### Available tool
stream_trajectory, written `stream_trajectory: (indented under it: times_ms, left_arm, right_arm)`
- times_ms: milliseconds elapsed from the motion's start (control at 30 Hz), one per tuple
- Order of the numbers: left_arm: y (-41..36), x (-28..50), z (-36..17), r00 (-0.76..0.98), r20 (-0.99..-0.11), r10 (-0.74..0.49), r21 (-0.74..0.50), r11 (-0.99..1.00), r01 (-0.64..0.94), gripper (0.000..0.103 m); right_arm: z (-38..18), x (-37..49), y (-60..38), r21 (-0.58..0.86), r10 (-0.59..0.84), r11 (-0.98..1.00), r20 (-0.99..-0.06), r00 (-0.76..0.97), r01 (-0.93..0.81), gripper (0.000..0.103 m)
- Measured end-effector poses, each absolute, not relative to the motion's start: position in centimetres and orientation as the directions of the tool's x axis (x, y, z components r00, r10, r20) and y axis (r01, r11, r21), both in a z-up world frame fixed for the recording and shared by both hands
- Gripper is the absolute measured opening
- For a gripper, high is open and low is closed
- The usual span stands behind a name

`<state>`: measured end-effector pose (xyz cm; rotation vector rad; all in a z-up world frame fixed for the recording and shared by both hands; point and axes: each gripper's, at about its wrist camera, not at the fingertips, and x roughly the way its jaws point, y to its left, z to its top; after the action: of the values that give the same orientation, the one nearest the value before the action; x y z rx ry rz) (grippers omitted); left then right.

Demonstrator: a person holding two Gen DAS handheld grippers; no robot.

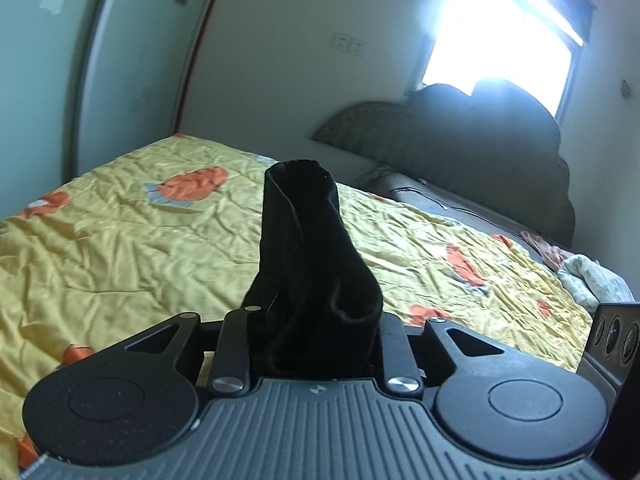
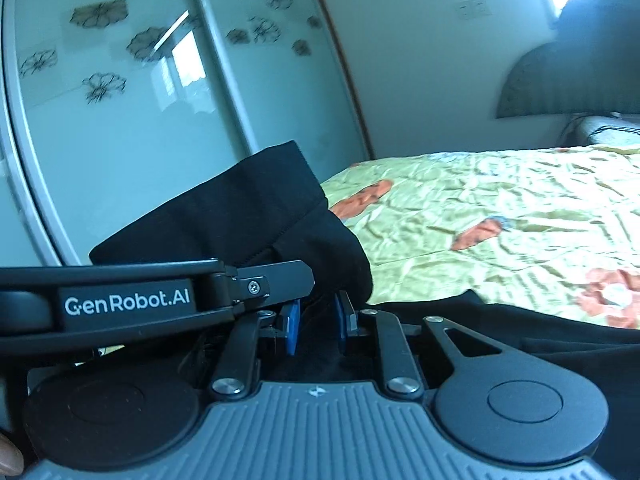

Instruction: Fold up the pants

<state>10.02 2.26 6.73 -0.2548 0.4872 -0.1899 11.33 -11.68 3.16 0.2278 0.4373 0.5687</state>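
Left gripper [image 1: 316,320]: we see its jaws drawn in close on a thick bunch of black cloth, which hides the pads; the gap is narrow and filled by the fabric.
Pants [image 1: 308,248]: in the left wrist view we see a folded black end standing up out of that gripper, lifted clear of the bed.
Right gripper [image 2: 316,320]: we find it nearly closed too, its blue pads [image 2: 292,328] pressed on dark cloth that runs between them.
Pants in the right wrist view [image 2: 240,216]: we see a hemmed black end rising above the jaws, and more black fabric trailing away to the right along the lower edge of the bed.
Other gripper's finger [image 2: 160,292]: we see a black bar lettered "GenRobot.AI" lying across the left of the right wrist view, just beside the right gripper.
Bed [image 1: 120,248]: we see a crumpled yellow cover with orange patterns, below both grippers.
Wardrobe doors [image 2: 120,100]: glossy, flower-printed, behind the held cloth.
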Motion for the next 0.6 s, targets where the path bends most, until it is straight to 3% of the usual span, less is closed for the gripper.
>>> stream_trajectory:
  times_ms: [600]
  left_arm:
    - [-8.6,10.1,6.4,0.822,-0.448,-0.351,-0.192,0.936,0.295,0.030]
  right_arm:
    - [1.6,9.1,-22.0,0.433,0.448,0.850,-0.300,0.842,-0.298,0.018]
